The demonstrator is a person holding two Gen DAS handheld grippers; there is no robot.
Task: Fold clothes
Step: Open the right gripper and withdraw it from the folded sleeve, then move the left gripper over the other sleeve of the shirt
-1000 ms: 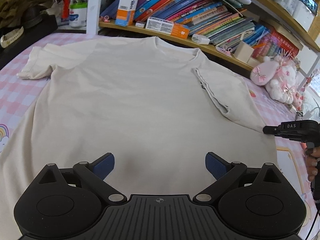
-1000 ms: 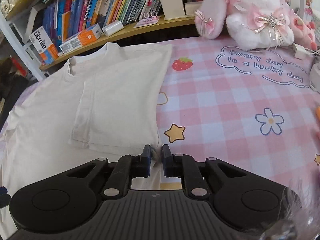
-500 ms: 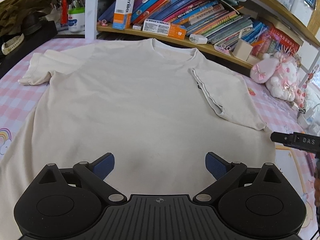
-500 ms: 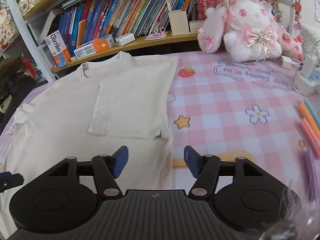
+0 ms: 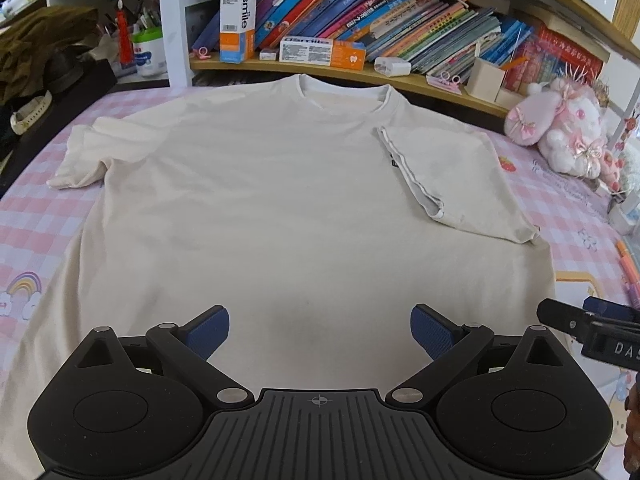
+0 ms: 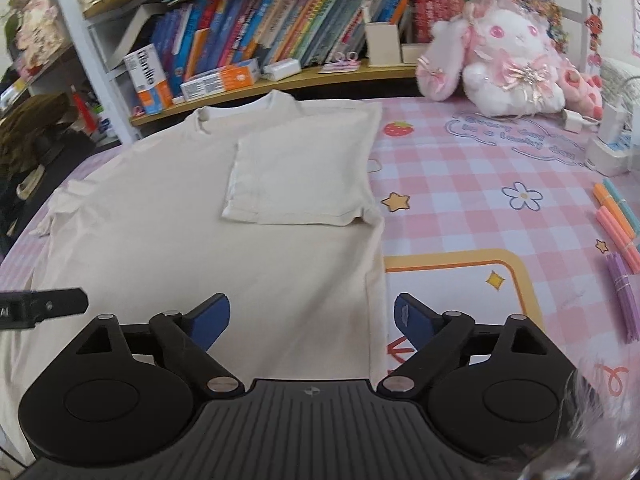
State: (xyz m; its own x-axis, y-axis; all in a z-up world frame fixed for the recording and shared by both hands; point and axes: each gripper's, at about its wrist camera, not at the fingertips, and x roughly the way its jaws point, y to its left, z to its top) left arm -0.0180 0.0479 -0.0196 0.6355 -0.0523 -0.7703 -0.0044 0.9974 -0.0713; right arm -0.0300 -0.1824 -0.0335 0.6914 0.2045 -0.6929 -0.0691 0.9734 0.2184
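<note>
A cream T-shirt [image 5: 260, 208] lies flat and face up on the pink checked cloth, collar toward the bookshelf. Its right sleeve [image 6: 304, 176] is folded inward onto the chest; the left sleeve [image 5: 80, 160] lies spread out. My left gripper [image 5: 320, 328] hovers open over the shirt's lower middle with nothing between its fingers. My right gripper [image 6: 312, 318] hangs above the shirt's right side edge, its jaws opening, with the cloth lying loose below them. One finger of the right gripper [image 5: 592, 328] shows at the right edge of the left wrist view.
A low wooden shelf [image 5: 400, 76] with books and boxes runs behind the collar. A pink plush rabbit [image 6: 504, 64] sits at the back right. Coloured pens [image 6: 616, 216] and a white charger [image 6: 608, 136] lie on the right. Dark clothing [image 5: 44, 52] is piled at the far left.
My right gripper let go of the shirt's side edge below the folded sleeve, opened wide and drew back toward the hem. The left gripper backed away slightly, still open.
</note>
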